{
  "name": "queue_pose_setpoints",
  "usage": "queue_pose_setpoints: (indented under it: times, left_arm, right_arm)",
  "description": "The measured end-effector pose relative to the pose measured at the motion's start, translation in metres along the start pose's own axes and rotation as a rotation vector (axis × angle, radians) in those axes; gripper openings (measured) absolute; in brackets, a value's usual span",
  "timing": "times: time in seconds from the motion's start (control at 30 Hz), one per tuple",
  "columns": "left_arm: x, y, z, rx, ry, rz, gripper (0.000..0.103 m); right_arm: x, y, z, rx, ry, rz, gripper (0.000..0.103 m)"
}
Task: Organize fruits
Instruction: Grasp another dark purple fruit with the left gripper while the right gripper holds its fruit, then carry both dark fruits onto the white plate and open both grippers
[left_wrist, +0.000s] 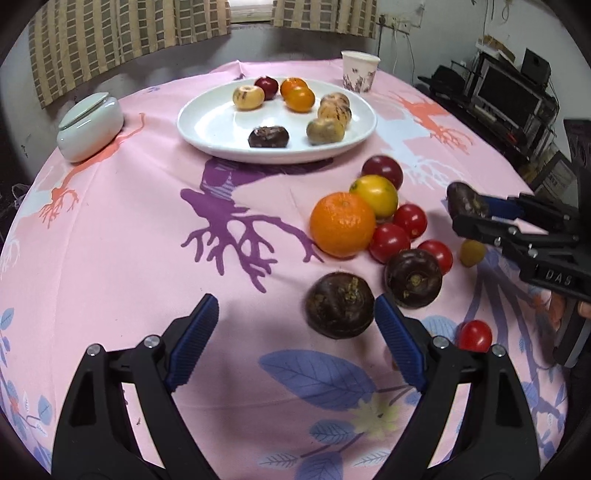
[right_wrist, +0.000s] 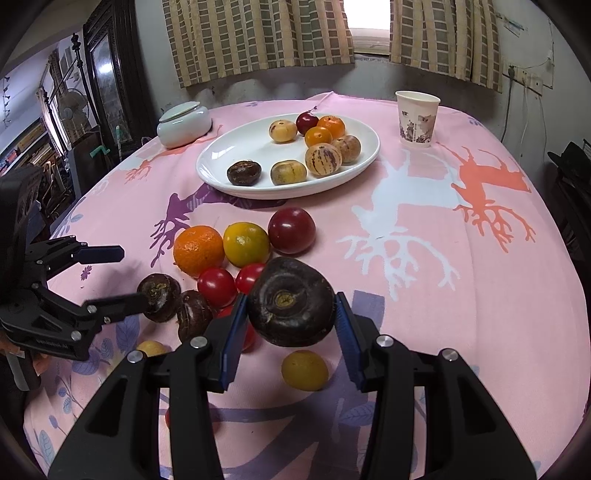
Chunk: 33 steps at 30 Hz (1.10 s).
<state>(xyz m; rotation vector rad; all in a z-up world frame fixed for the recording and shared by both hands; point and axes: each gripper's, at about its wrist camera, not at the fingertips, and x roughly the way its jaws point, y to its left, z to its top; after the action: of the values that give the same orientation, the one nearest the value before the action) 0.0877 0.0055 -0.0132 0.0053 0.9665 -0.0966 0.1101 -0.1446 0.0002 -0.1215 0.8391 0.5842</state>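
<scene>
The right claw (right_wrist: 290, 317) grips a dark water chestnut (right_wrist: 291, 302), its stem scar facing the camera. The left claw (left_wrist: 295, 325) hangs wide open, empty, above the tabletop (left_wrist: 129, 240).

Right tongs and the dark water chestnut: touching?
Touching. The right wrist view shows the right tongs with both blue pads pressed against the dark water chestnut, held clear of the tablecloth.
</scene>
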Motion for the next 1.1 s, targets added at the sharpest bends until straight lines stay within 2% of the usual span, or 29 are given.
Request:
queue_pose_setpoints:
  times: [0.17,0.27,0.3,0.37,0.4,0.43,0.53,0.73,1.1]
  left_arm:
    - [0.01,-0.015,-0.006,0.084,0.028,-0.014,0.088]
    - [0.012,-0.013,-0.006,0.065,0.009,-0.014,0.085]
    - [0.013,-0.011,-0.007,0.057,0.006,-0.009,0.072]
    - [0.017,-0.013,-0.007,0.067,0.009,-0.025,0.061]
    - [0.016,-0.017,-0.008,0.089,-0.004,-0.023,0.048]
    - [0.015,-0.021,-0.008,0.108,-0.007,-0.022,0.045]
    - [0.015,-0.024,-0.008,0.121,-0.015,-0.007,0.045]
    - [0.011,-0.012,-0.004,0.031,-0.021,-0.079,0.045]
    - [-0.029,0.011,0.01,-0.137,-0.15,-0.105,0.045]
  right_arm:
    - [-0.001,0.001,0.0,-0.004,-0.001,0.003,0.047]
    - [0.0,0.003,0.0,-0.009,0.002,0.004,0.047]
    - [0.0,0.003,0.0,-0.009,0.003,0.004,0.047]
    - [0.0,0.003,0.0,-0.01,0.003,0.003,0.047]
    - [0.0,0.003,0.0,-0.011,0.002,0.002,0.047]
    - [0.0,0.003,0.0,-0.011,0.002,0.003,0.047]
    - [0.0,0.003,-0.001,-0.011,0.004,0.002,0.047]
    - [-0.002,0.004,0.0,-0.012,-0.005,0.005,0.047]
    - [-0.017,0.003,0.008,0.011,-0.07,0.008,0.047]
